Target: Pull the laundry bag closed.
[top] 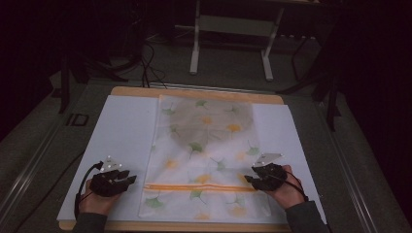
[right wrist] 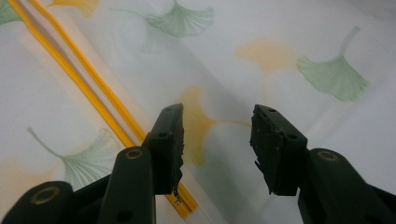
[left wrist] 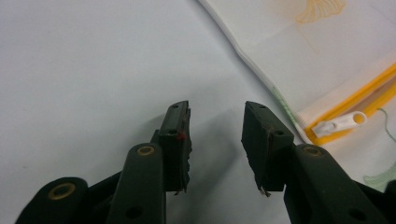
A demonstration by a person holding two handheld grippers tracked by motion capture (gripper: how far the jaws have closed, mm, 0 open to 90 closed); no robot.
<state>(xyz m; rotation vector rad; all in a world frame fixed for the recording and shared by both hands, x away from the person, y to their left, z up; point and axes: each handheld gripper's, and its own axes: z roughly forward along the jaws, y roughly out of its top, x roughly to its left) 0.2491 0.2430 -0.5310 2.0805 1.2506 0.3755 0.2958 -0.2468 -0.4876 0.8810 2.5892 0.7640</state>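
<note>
A white fabric cover (top: 206,145) printed with green and yellow ginkgo leaves lies flat in the middle of the table. An orange zipper (top: 199,187) runs across it near the front edge. My left gripper (top: 132,179) rests just left of the cover, open, over the white sheet. In the left gripper view its jaws (left wrist: 217,140) hold nothing, and the white zipper pull (left wrist: 343,122) lies to their right. My right gripper (top: 249,179) hovers at the zipper's right end, open. In the right gripper view its jaws (right wrist: 217,144) stand empty above the fabric, the zipper (right wrist: 93,79) passing under the left one.
A white sheet (top: 121,131) covers a wooden table (top: 194,92). Beyond it, on a dark floor, stands a white metal frame (top: 231,29) among loose cables (top: 150,68). A cable trails from each gripper toward the front edge.
</note>
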